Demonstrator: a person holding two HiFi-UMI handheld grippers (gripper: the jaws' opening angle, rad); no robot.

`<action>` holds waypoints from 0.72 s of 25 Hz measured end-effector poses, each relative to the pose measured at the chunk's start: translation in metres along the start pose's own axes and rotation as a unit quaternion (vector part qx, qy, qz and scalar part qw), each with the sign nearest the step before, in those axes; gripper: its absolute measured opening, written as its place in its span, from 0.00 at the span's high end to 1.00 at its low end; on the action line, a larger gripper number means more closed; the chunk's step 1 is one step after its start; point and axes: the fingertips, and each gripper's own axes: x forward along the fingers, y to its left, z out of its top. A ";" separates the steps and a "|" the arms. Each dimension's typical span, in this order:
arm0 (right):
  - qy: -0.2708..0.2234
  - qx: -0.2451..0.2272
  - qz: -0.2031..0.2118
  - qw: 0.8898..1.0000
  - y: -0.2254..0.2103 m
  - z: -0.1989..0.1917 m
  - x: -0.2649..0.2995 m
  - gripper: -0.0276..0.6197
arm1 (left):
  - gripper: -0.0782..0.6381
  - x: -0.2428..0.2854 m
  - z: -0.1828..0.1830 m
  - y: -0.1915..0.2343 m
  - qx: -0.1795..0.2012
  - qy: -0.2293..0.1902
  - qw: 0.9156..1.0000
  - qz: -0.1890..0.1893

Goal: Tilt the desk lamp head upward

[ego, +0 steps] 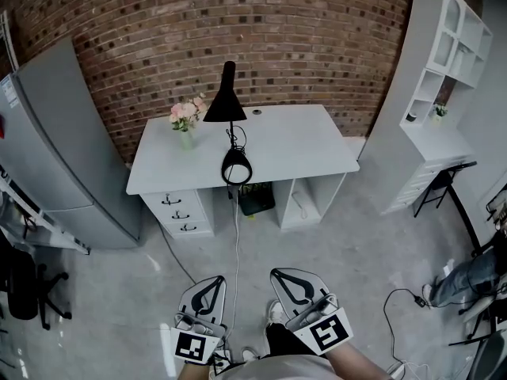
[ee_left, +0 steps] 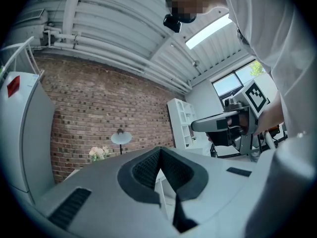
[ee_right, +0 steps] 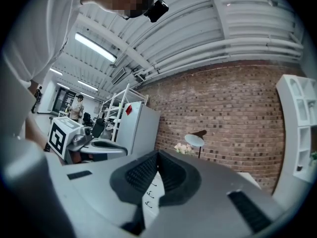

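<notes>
Low at six o'clock, the grey left claw (ego: 212,282) and grey right claw (ego: 283,275) are each pinched together on nothing. Well apart from them at twelve o'clock, the black desk lamp (ego: 227,101) stands on the white desk surface (ego: 301,145), its cone head angled downward. By my judgement the tilt is not begun: approach, grip and lift are all left.

Matt black desk lamp (ego: 226,101), smooth white desk (ego: 301,141) (rough brick wall (ego: 301,30) behind).
</notes>
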 end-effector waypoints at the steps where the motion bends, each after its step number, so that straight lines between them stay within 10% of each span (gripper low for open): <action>1: 0.001 0.001 0.001 1.000 -0.007 -0.003 0.006 0.93 | 0.88 0.008 -0.003 0.003 -0.002 0.001 1.000 0.001; 18: -0.045 0.019 0.055 0.997 -0.140 -0.012 0.109 0.93 | 0.88 0.154 -0.005 0.059 0.036 0.030 0.998 0.044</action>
